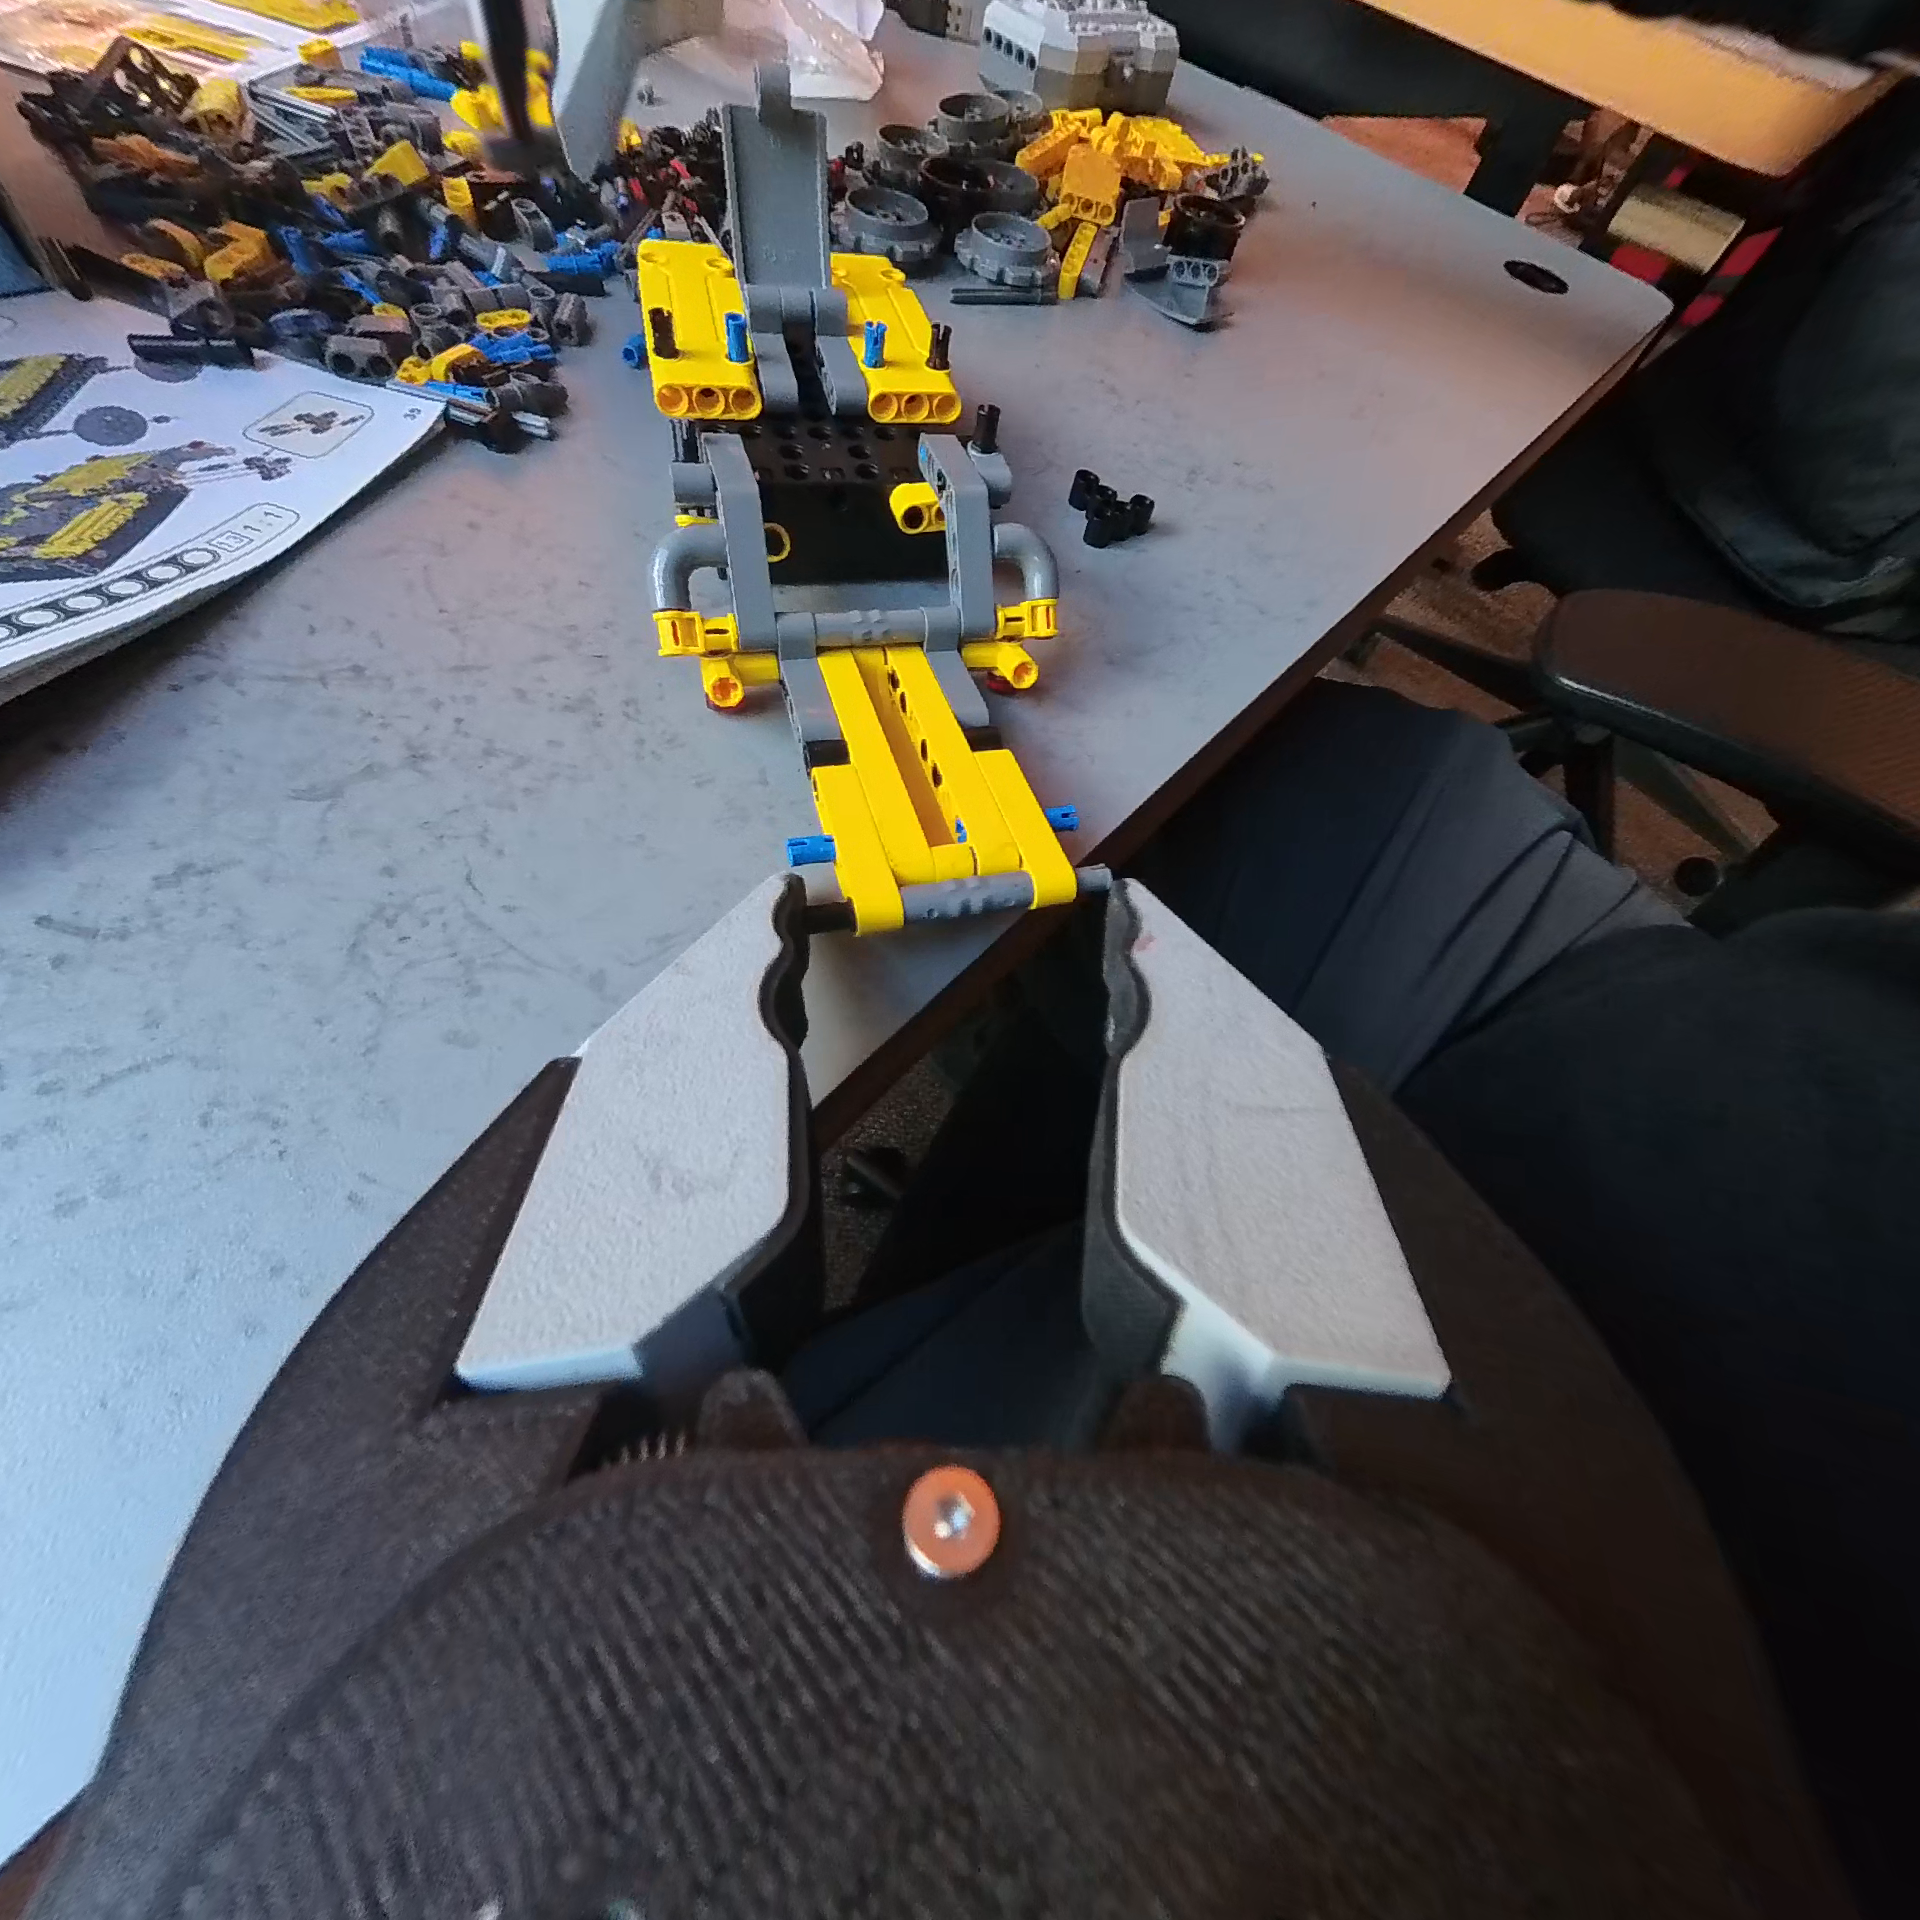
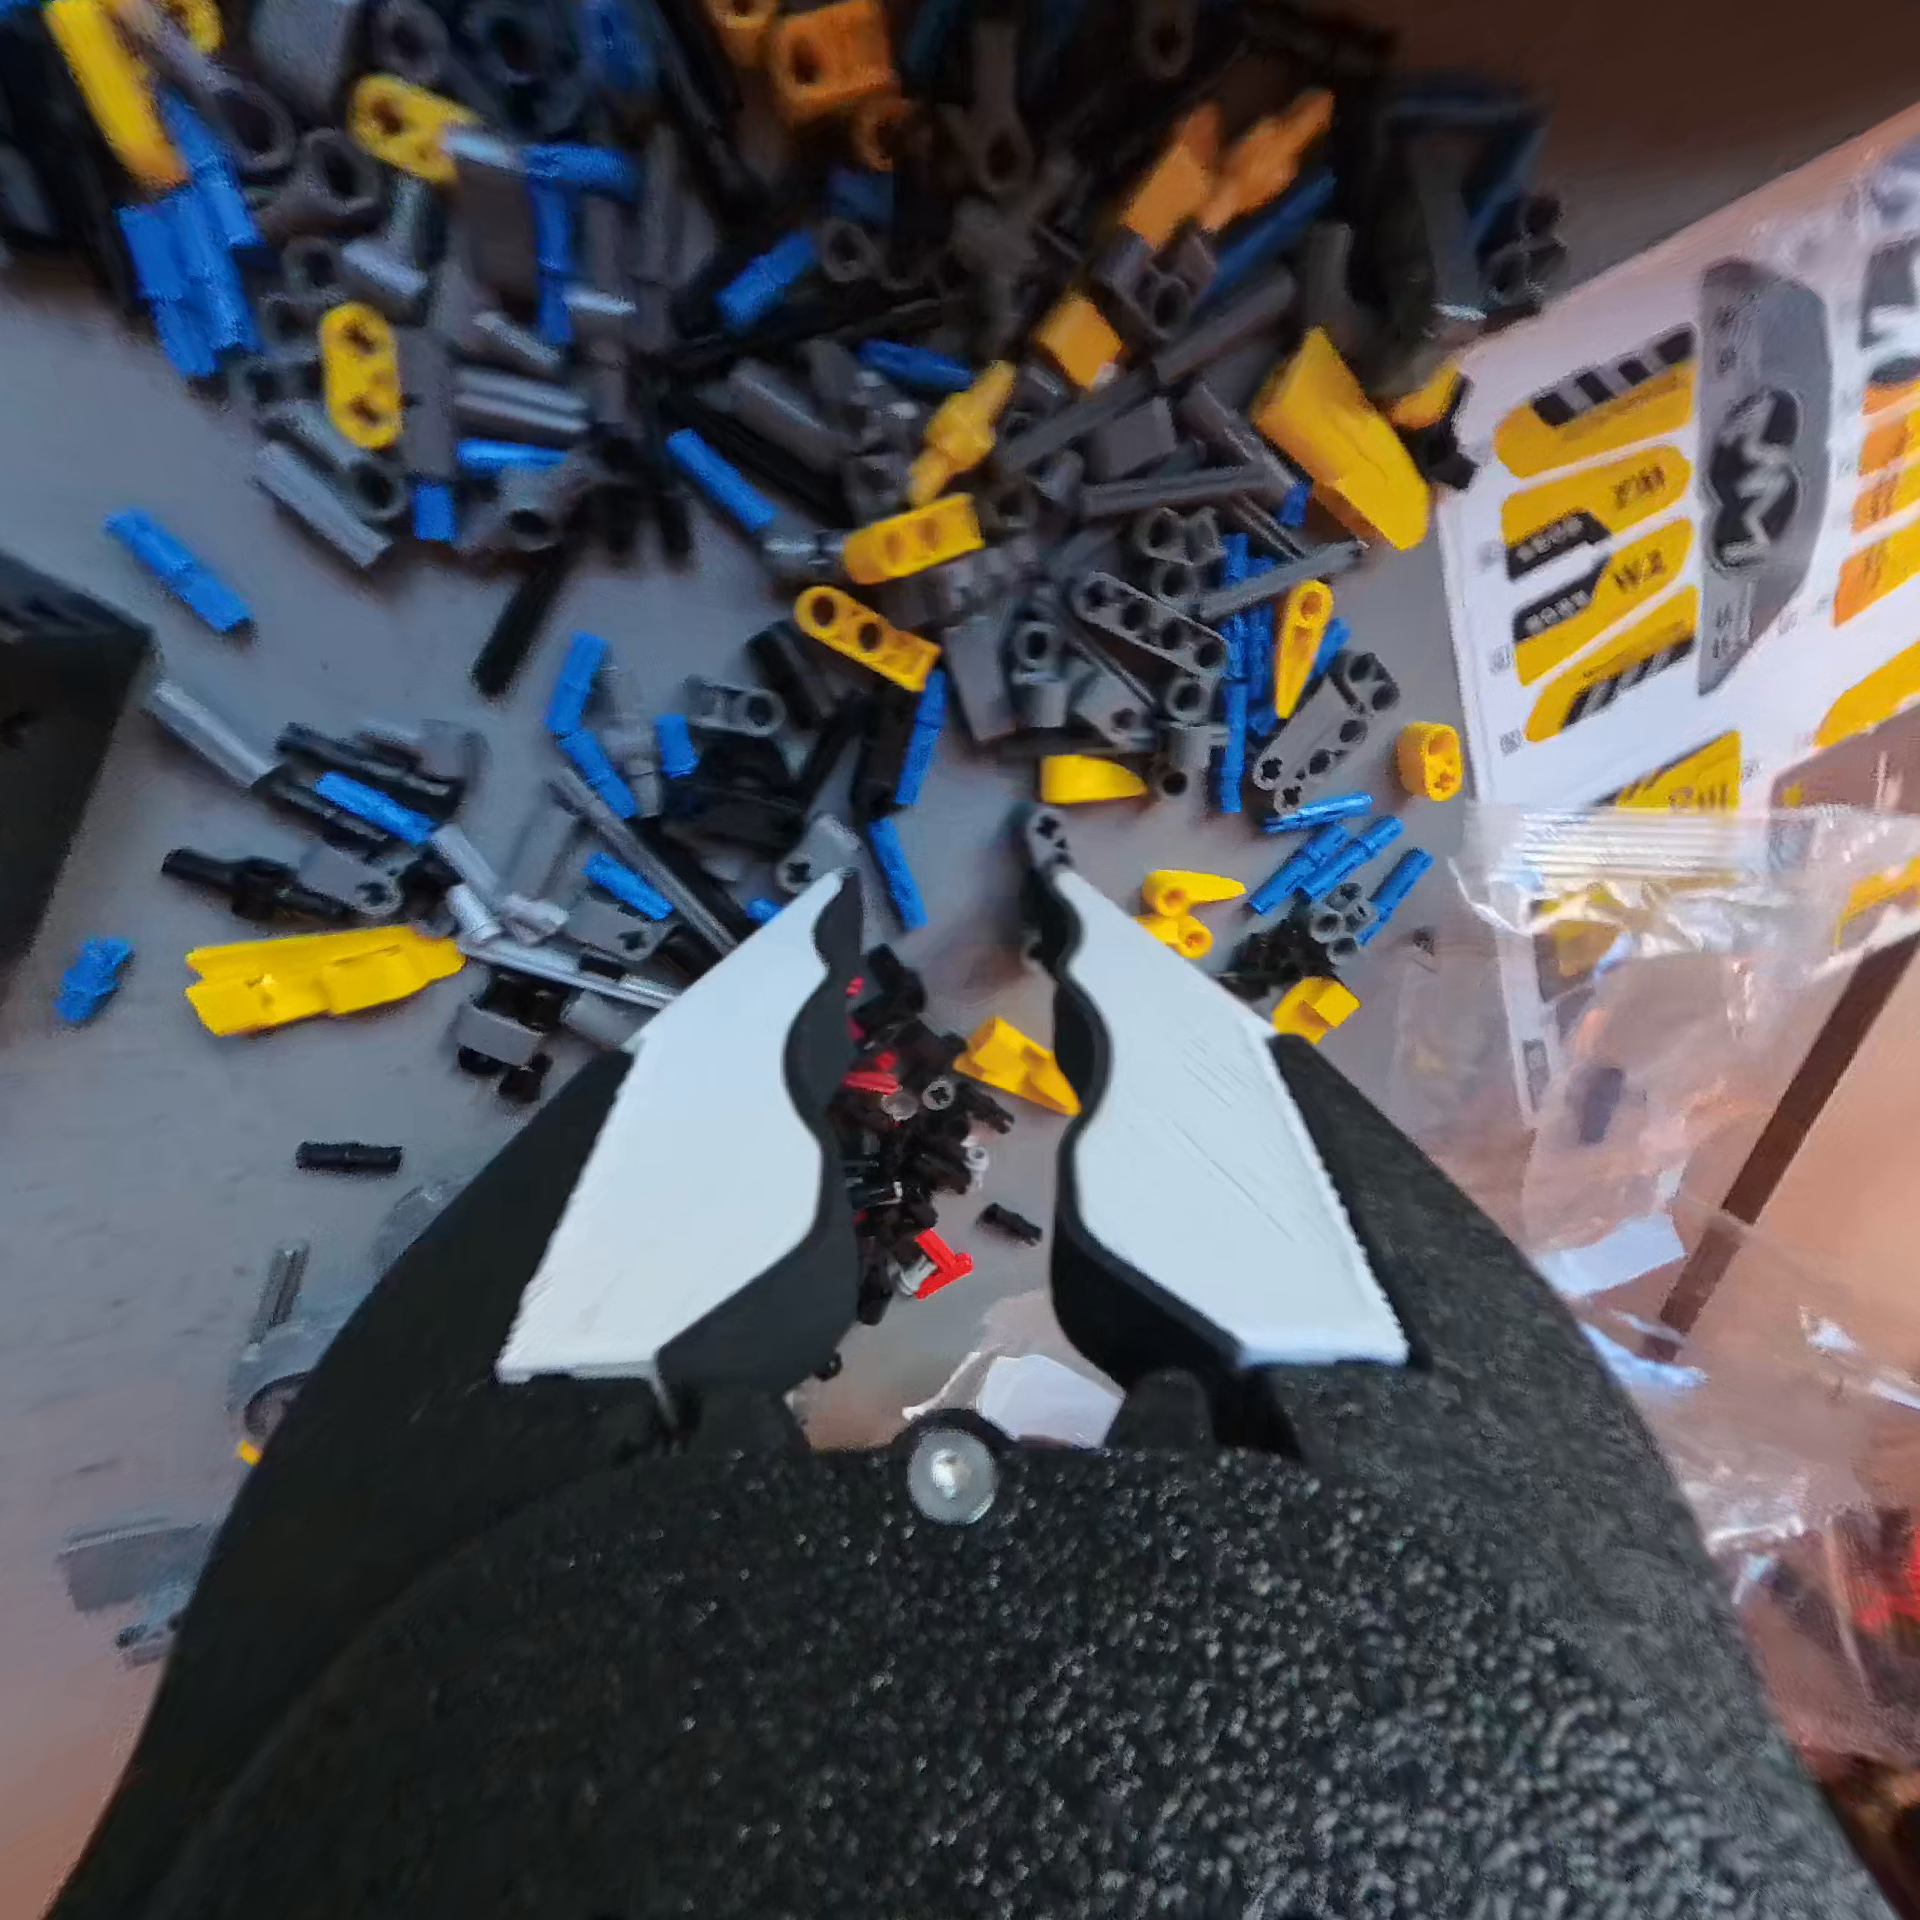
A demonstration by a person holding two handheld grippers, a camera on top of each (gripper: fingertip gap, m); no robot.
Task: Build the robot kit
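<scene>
- Two grippers show, one in each wrist view.
- Left gripper (image 1: 948, 902): jaws spread wide, the near end of the model (image 1: 940, 894) between the fingertips. Its grey end bar spans the gap, the axle ends at or against the pads; whether it is gripped I cannot tell.
- Model: a long yellow, grey and black brick build lying flat on the grey table (image 1: 312, 935). Its long axis runs straight away from the left gripper; the near end overhangs the table edge and the far end, a grey ramp (image 1: 777, 197), points at the piles.
- Just right of the model's middle sits a small black connector (image 1: 1112, 507), apart from it.
- Left of it lies an open instruction booklet (image 1: 156, 499).
- Beyond: a loose pile (image 1: 343, 260) of blue, yellow and dark pieces, grey wheels (image 1: 940, 187), yellow beams (image 1: 1117, 156).
- Right gripper (image 2: 940, 842): jaws moderately open, holding nothing, hovering over small black and red pins (image 2: 914, 1122); the picture is blurred.
- To its right, a sticker sheet (image 2: 1621, 499) and a clear plastic bag (image 2: 1621, 1039); the bag's contents are unclear.
</scene>
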